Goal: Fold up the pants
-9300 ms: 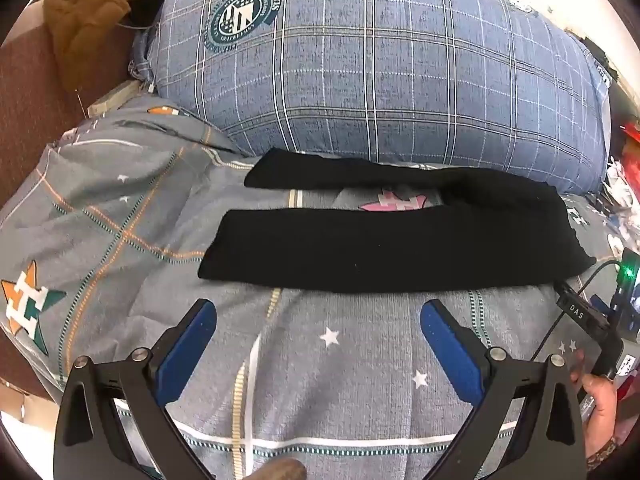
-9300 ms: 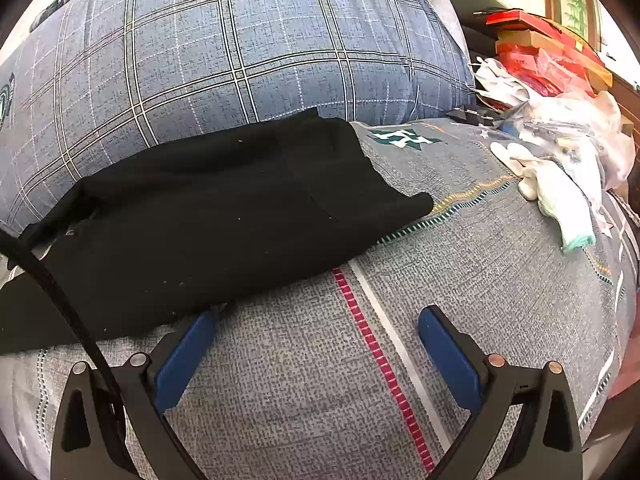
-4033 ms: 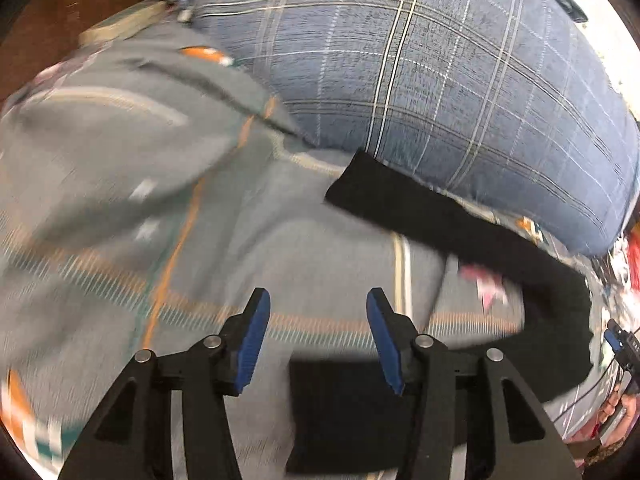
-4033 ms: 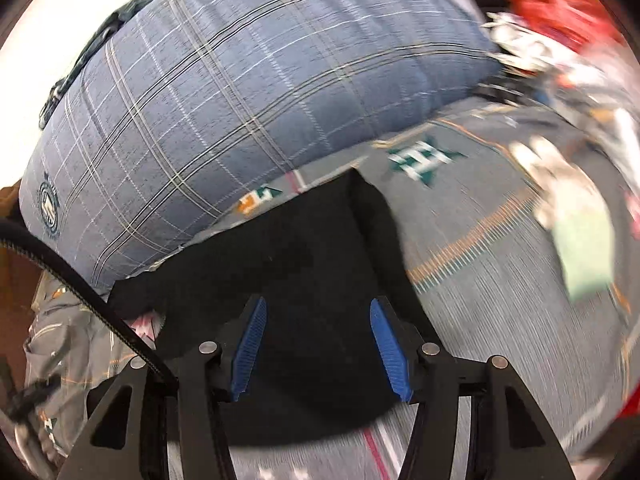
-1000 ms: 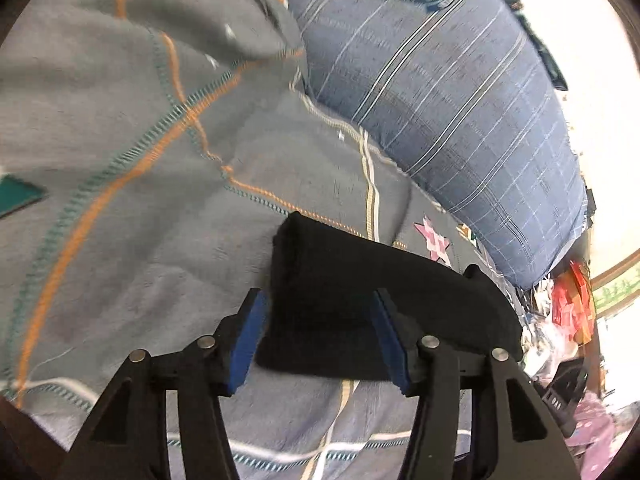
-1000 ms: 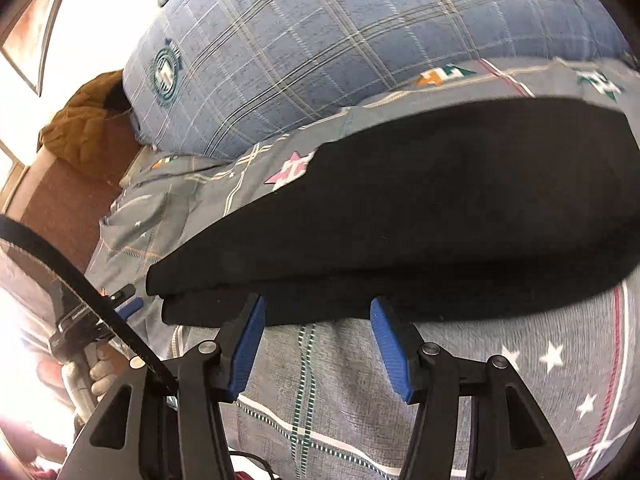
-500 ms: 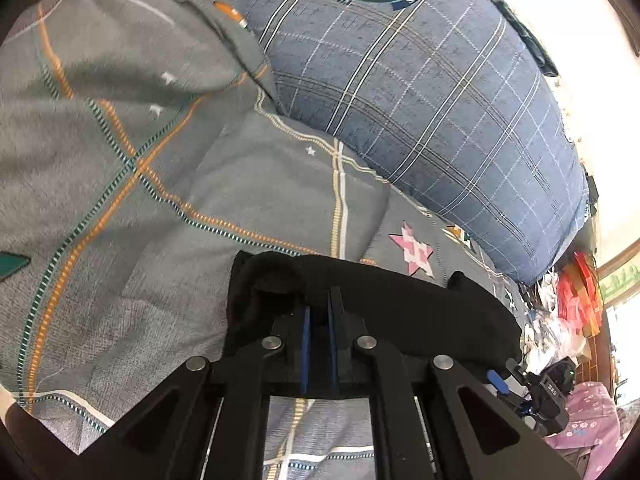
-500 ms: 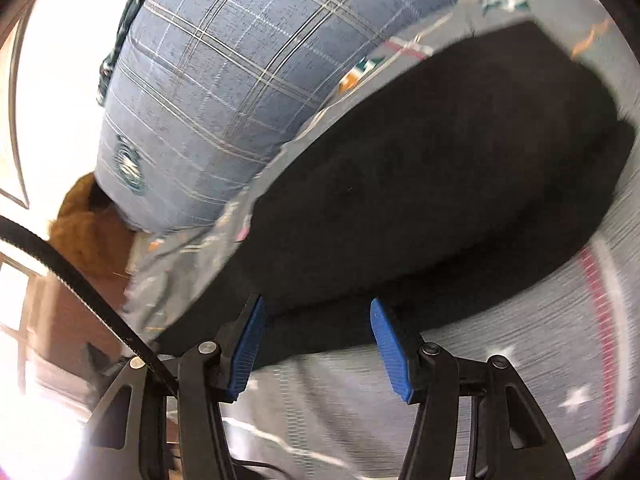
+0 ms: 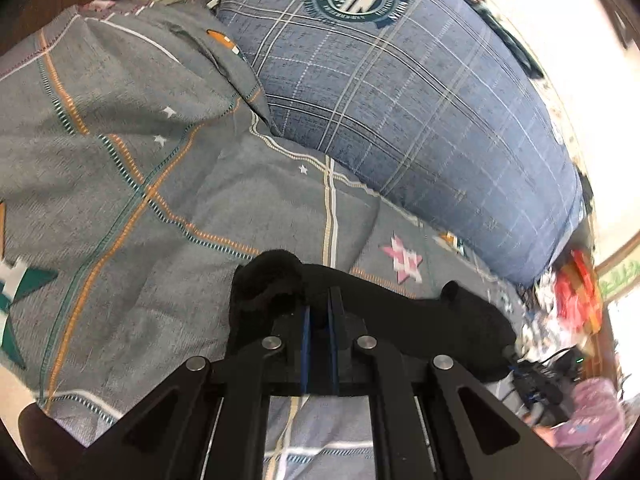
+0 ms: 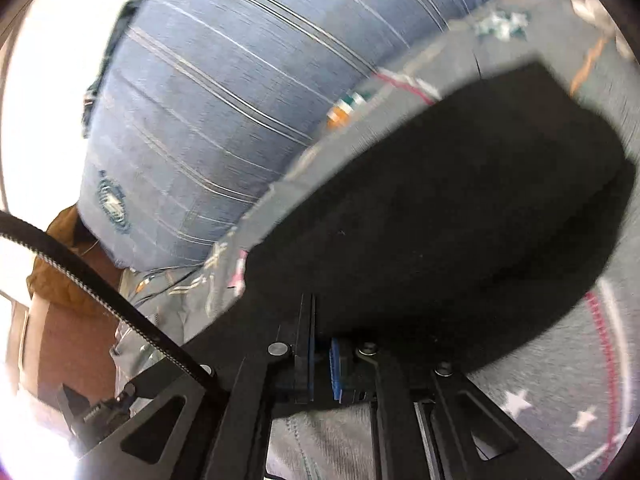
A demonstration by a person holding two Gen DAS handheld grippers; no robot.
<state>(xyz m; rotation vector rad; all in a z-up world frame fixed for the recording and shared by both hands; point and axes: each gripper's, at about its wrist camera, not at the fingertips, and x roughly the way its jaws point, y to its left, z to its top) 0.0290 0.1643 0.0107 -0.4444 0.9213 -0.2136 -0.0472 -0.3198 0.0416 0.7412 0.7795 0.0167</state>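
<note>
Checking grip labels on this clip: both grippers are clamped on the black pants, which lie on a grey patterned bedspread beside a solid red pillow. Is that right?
Not quite. The pillow is blue plaid, as the left wrist view shows. The rest holds: left gripper and right gripper clamp the black pants on the grey bedspread.

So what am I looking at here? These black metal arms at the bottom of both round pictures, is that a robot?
No robot: a person holds a two-finger gripper in each hand, and a fisheye camera on each looks along its fingers. One picture is from the left gripper, the other from the right gripper. Black pants lie on a grey patterned bedspread, in front of a big blue plaid cushion. Both grippers are shut on the pants' fabric, the left near one end, the right along an edge, ready for a fold.
</note>
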